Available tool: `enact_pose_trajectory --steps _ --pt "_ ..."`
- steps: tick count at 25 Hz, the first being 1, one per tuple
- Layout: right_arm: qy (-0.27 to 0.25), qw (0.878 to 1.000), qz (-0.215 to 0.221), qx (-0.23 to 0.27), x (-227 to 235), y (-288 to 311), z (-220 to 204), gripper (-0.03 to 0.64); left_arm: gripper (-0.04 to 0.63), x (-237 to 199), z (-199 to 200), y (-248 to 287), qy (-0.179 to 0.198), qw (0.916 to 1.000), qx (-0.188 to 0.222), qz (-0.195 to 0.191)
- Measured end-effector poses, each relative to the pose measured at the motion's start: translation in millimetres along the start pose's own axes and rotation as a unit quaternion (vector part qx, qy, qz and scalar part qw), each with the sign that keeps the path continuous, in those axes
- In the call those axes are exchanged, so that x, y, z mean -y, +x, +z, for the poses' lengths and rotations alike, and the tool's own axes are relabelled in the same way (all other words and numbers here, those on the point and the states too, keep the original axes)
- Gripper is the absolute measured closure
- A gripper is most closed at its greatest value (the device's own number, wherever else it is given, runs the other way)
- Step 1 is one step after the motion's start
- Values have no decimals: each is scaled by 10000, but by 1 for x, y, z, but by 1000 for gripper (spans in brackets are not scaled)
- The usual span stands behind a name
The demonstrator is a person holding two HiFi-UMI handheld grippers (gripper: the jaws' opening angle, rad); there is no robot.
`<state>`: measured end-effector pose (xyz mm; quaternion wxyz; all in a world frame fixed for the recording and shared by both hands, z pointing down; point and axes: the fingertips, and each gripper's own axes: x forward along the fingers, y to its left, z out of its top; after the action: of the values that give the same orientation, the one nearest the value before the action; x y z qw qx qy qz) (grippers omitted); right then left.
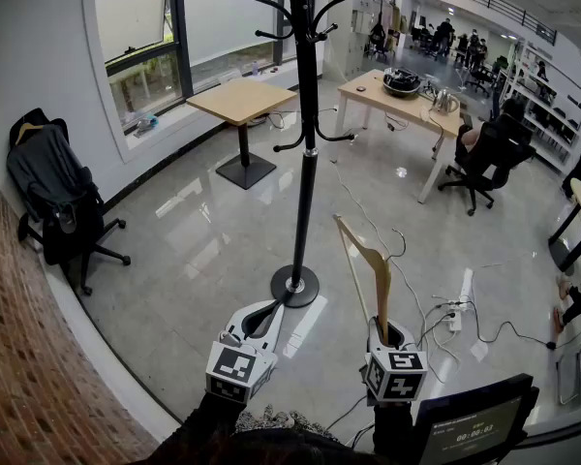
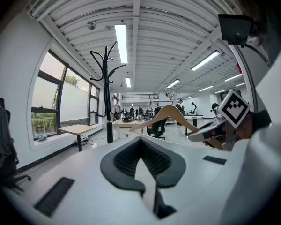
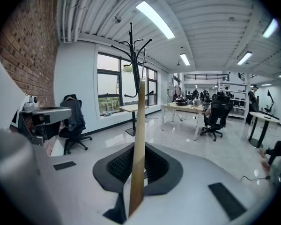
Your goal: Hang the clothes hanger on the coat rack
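Two things worry us here. Our right tongs (image 1: 387, 335) are clamped on one arm end of the wooden hanger (image 1: 372, 263), which sticks up just right of the coat rack (image 1: 305, 143), not touching it. Gripped that far out on a thin edge, it could swivel or slip once we lift and tilt it. We also can't make out its hook, so lining it up is guesswork. Second, the rack is a skinny pole on a small round base, and a knock could rock it. Left tongs (image 1: 269, 313) are pressed together on nothing, near that base. Also, the power strip (image 1: 462, 296) on the floor (image 1: 174, 289) to the right looks like trip bait.
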<state>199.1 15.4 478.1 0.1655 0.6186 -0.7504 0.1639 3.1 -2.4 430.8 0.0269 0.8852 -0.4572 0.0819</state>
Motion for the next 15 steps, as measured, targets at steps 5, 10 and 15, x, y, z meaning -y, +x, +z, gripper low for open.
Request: enact_pose_trajectory --steps 5,10,15 --pt "59 10000 33 -17 6 1 -7 577 589 3 2 -2 69 9999 -37 97" --pt "110 9998 155 -72 8 13 -15 577 589 0 -6 -5 112 9994 -186 262" --pt "62 9997 210 -112 2 28 -10 577 589 -18 -4 -2 125 9991 -143 384"
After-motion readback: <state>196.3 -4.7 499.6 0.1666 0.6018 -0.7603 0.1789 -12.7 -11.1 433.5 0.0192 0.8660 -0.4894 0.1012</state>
